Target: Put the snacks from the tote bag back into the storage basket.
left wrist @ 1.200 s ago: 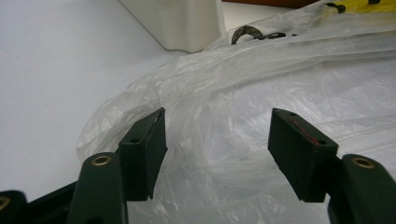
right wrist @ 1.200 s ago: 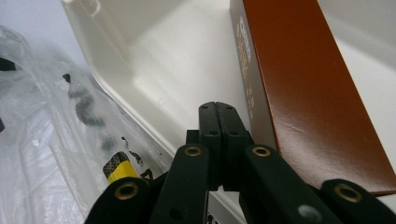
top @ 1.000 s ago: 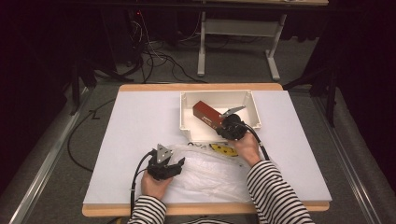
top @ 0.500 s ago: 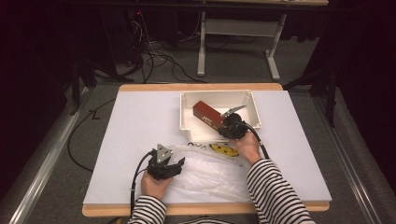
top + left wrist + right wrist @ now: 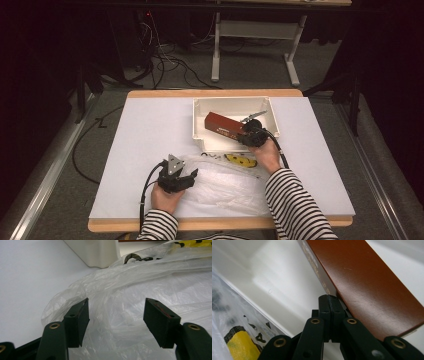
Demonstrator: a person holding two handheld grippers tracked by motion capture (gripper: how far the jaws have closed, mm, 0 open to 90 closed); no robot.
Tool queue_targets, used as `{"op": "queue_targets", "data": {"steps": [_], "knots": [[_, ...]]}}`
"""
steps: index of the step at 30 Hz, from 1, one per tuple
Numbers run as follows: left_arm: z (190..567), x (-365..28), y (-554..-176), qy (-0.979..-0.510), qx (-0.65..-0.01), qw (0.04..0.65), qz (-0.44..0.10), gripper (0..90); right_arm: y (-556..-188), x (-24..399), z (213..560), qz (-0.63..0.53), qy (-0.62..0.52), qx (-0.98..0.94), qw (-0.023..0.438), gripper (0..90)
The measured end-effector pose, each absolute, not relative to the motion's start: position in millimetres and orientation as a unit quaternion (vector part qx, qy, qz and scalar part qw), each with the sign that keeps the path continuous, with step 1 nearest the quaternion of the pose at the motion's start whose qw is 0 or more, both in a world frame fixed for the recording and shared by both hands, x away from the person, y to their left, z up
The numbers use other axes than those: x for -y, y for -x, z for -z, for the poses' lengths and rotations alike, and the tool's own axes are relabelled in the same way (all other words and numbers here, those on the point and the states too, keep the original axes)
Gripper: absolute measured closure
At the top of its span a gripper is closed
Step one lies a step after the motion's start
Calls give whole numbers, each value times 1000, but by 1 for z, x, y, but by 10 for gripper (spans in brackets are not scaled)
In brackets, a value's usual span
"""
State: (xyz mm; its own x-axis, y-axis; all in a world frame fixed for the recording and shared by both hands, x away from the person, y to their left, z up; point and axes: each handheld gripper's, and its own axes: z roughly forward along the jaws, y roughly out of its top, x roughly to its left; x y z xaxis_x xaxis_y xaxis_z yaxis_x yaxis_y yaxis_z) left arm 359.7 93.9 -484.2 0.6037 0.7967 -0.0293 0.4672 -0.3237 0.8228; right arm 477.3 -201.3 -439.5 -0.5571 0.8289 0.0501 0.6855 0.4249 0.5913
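Bag [image 5: 225,185] lies flat on the tabletop [image 5: 145,135] under the left tool [image 5: 192,173], whose jaws stand apart over its film. Box [image 5: 223,126] rests in the tray [image 5: 200,125]; right tool [image 5: 248,136], jaws together, touches its edge. Nudge gently.

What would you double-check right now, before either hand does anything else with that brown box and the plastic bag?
1. Right gripper shut: ok, its jaws are pressed together against the near edge of the brown box.
2. Box actually gripped: not ok, nothing sits between the jaws; they only meet the box's edge.
3. Box inside the white tray: ok, it lies slanted in the tray.
4. Left gripper open: ok, the jaws stand wide apart over the clear plastic bag.
5. Bag held: not ok, the pads do not pinch the plastic.
6. Yellow item in the bag, in front of the tray: ok; what it is, cannot tell.
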Motion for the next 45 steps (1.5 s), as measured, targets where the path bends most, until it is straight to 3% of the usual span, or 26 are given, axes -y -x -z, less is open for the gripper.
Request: {"op": "queue_targets", "data": {"steps": [45], "knots": [[484, -94, -359, -788, -398, 426, -197, 373, -513, 204, 440, -268, -508, -809, 127, 900]]}}
